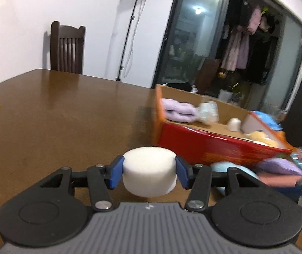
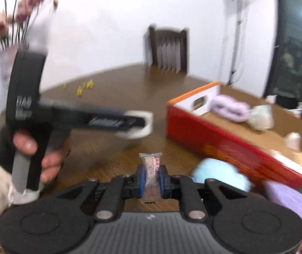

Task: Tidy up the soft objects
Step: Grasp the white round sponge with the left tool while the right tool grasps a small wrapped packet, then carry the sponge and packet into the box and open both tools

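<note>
Left gripper (image 1: 149, 170) clamping a white foam puck (image 1: 149, 170) between blue pads (image 1: 115, 174), carrying it above the brown table (image 1: 55, 110). Right gripper (image 2: 152, 180) pinching a small clear-wrapped packet (image 2: 151, 175), pads pressing its sides. Sitting just right of both: red cardboard box (image 2: 204, 131), holding a lilac cloth (image 2: 230, 106). Lying against the box front: a pale blue soft ball (image 2: 220, 172).

The right tongs (image 2: 152, 180) pinch a small clear packet (image 2: 151, 169) above the table (image 2: 112, 148). Ahead to their left, the left tongs (image 2: 139, 124) hold a white foam puck (image 2: 144, 127); the red box (image 2: 214, 139) lies to the right.
</note>
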Demonstrator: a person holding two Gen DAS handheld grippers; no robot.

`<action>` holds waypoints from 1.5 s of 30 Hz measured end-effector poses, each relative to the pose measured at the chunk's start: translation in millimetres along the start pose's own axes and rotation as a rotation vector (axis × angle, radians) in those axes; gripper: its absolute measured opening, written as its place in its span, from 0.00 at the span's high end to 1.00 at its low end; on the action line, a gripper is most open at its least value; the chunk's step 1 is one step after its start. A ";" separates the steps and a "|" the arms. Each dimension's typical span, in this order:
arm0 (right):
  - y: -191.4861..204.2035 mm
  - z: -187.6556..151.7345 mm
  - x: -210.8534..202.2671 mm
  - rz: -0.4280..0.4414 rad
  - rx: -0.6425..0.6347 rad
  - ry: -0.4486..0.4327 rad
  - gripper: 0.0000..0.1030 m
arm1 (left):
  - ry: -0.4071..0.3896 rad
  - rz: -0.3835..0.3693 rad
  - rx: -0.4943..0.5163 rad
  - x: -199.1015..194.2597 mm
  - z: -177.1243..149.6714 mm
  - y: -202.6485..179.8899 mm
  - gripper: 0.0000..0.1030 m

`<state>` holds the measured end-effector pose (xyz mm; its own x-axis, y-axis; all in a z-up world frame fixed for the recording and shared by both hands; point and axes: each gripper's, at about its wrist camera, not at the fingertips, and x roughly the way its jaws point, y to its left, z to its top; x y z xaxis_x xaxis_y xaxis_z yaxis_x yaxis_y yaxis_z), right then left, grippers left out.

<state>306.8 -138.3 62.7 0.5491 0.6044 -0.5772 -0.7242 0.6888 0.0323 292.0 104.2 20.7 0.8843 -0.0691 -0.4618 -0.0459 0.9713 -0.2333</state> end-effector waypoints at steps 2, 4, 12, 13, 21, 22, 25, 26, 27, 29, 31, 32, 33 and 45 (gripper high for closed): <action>-15.4 -13.3 -35.8 -0.035 0.075 -0.054 0.87 | 0.006 -0.045 -0.018 -17.8 -10.2 -13.4 0.49; -29.1 -27.1 -65.2 -0.084 0.148 -0.096 0.87 | 0.012 -0.093 -0.011 -30.4 -16.4 -31.4 0.49; -78.7 -47.5 -108.5 -0.183 0.281 -0.194 0.87 | -0.062 -0.242 0.164 -21.1 24.0 -110.4 0.48; -88.8 -41.8 -107.1 -0.185 0.282 -0.202 0.87 | -0.072 -0.253 0.189 -10.1 35.2 -120.6 0.48; -235.5 56.7 -26.3 -0.235 0.414 -0.133 0.87 | 0.150 -0.186 0.225 180.0 127.9 -193.9 0.49; -252.6 65.0 -10.8 -0.249 0.436 -0.104 0.87 | 0.170 -0.168 0.206 200.2 132.0 -197.8 0.49; -287.4 78.0 28.6 -0.288 0.467 -0.025 0.86 | 0.206 -0.164 0.222 244.8 135.1 -207.0 0.47; -297.5 79.2 39.6 -0.287 0.484 -0.009 0.84 | 0.212 -0.152 0.225 255.4 133.1 -207.5 0.46; -305.7 78.7 48.1 -0.285 0.497 -0.001 0.84 | 0.217 -0.144 0.233 264.3 130.7 -207.5 0.41; -320.6 74.1 60.3 -0.302 0.533 0.012 0.79 | 0.231 -0.140 0.235 278.6 126.2 -204.3 0.36; -328.5 69.4 67.3 -0.323 0.556 0.020 0.73 | 0.260 -0.149 0.209 285.7 126.1 -198.8 0.32; -330.4 67.9 68.8 -0.330 0.555 0.016 0.71 | 0.270 -0.163 0.193 285.3 127.1 -195.8 0.31; -331.7 66.4 70.2 -0.331 0.552 0.010 0.70 | 0.269 -0.175 0.183 283.7 128.2 -193.3 0.27; -298.8 82.6 10.9 -0.353 0.429 -0.038 0.55 | 0.140 -0.196 0.220 181.7 159.4 -174.3 0.18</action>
<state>563.6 -304.4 114.2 0.7479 0.3157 -0.5840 -0.2628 0.9486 0.1762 534.7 -41.5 113.8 0.7931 -0.2752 -0.5434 0.2339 0.9613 -0.1455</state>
